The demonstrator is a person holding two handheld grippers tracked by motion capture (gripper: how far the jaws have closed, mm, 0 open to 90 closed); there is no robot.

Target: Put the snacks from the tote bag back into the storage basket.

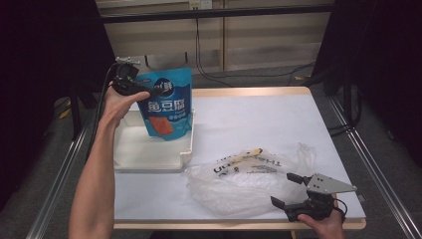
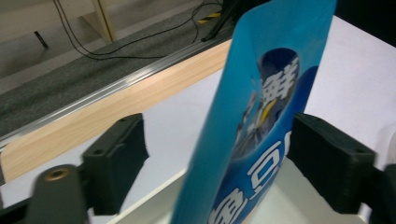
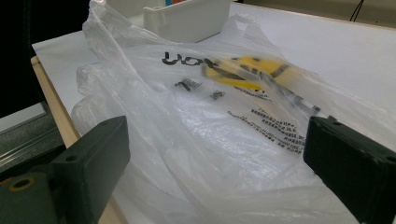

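A blue stand-up pouch [image 1: 166,102] with white characters and an orange window stands tilted, its lower end inside the white tray [image 1: 149,152]. My left gripper [image 1: 130,79] is at the pouch's upper left corner. In the left gripper view the pouch [image 2: 261,116] passes between the jaws, which stand wide apart; it touches the right one and is well off the left, so the left gripper [image 2: 219,158] is open. My right gripper [image 1: 284,189] is open at the table's front right, its jaws either side of the near edge of a crumpled clear plastic bag [image 1: 239,184].
The bag [image 3: 210,121] has black print and something yellow [image 3: 243,70] inside it. The white tray [image 3: 187,18] lies beyond the bag. The white table [image 1: 259,114] has a wooden rim, with bare surface at the back right. Cables run across the floor behind.
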